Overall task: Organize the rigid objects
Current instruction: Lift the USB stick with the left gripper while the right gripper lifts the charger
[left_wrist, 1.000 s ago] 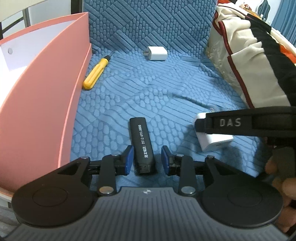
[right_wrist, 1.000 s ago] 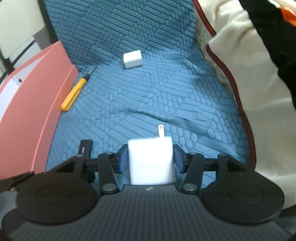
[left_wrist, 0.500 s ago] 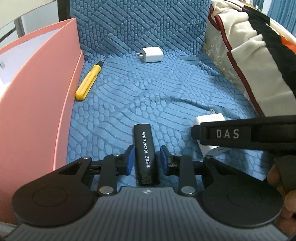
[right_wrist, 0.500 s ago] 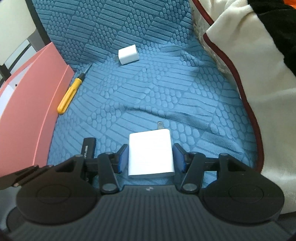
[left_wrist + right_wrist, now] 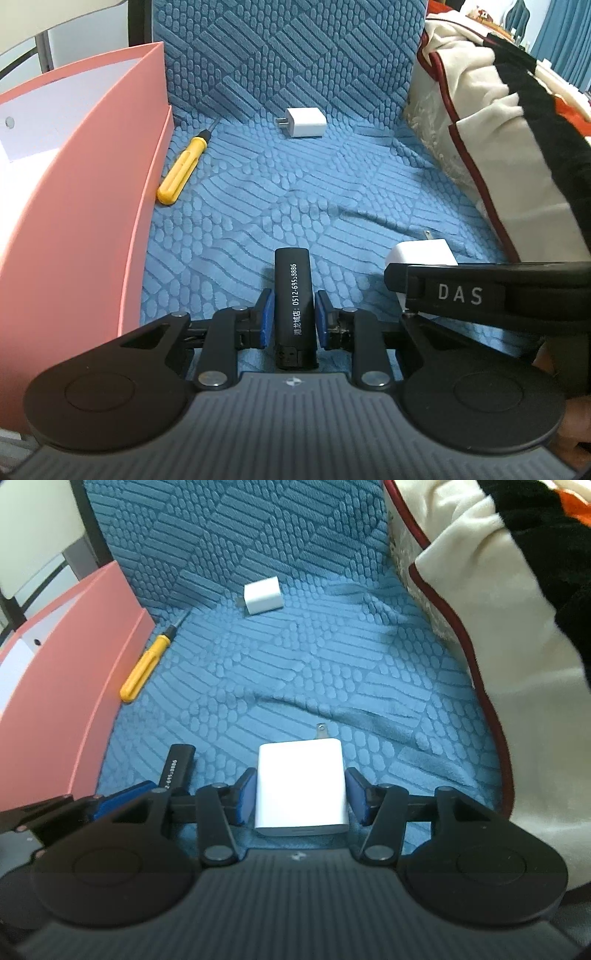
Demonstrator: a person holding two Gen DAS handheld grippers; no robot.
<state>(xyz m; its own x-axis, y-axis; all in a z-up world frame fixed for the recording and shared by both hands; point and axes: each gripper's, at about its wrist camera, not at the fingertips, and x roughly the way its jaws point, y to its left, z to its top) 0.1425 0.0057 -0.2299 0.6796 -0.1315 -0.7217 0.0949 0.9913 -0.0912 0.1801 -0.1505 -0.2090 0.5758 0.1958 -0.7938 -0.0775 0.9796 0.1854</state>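
My left gripper has its blue pads closed against the sides of a black lighter with white print, lying on the blue textured cushion. My right gripper has its pads against the sides of a white charger plug with its prongs pointing away. The charger also shows in the left wrist view behind the right gripper's body. The lighter also shows in the right wrist view. A second white charger and a yellow screwdriver lie farther back.
A pink file box stands along the left edge of the cushion, with the screwdriver against its side. A cream, black and red blanket is piled on the right. The cushion back rises behind the far charger.
Both grippers have narrowed their jaws onto the lighter and the charger. The left view has lifted and tilted slightly, and the far objects sit lower in the frame.
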